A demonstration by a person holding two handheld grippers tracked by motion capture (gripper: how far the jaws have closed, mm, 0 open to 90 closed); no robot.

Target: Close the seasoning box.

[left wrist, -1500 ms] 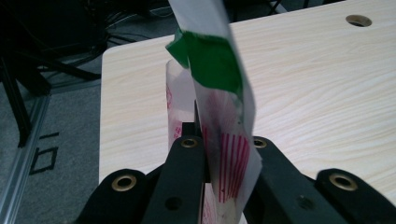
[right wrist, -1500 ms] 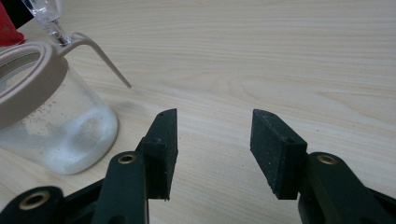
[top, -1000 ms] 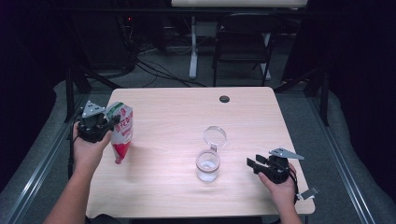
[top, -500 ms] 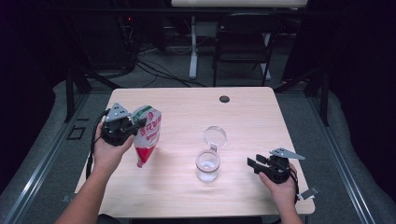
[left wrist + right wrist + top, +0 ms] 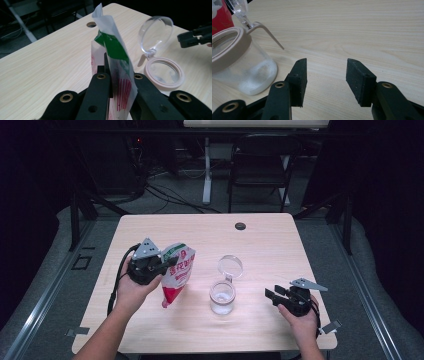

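My left gripper (image 5: 161, 268) is shut on a white, red and green pouch (image 5: 176, 271), which hangs from it above the table, left of the jar. In the left gripper view the pouch (image 5: 115, 57) stands pinched between the jaws. A clear glass jar (image 5: 222, 296) with a beige rim and flipped-up clear lid (image 5: 230, 266) stands at the table's middle; a little white powder lies at its bottom (image 5: 258, 75). My right gripper (image 5: 272, 295) rests open to the right of the jar, nothing between its fingertips (image 5: 326, 75).
The wooden table (image 5: 280, 245) has a dark cable hole (image 5: 240, 226) near its far edge. A chair and cables stand on the floor beyond the table. Bare wood lies between jar and right gripper.
My left gripper has carried the pouch rightward from the table's left edge toward the jar. The right gripper and the jar have stayed put.
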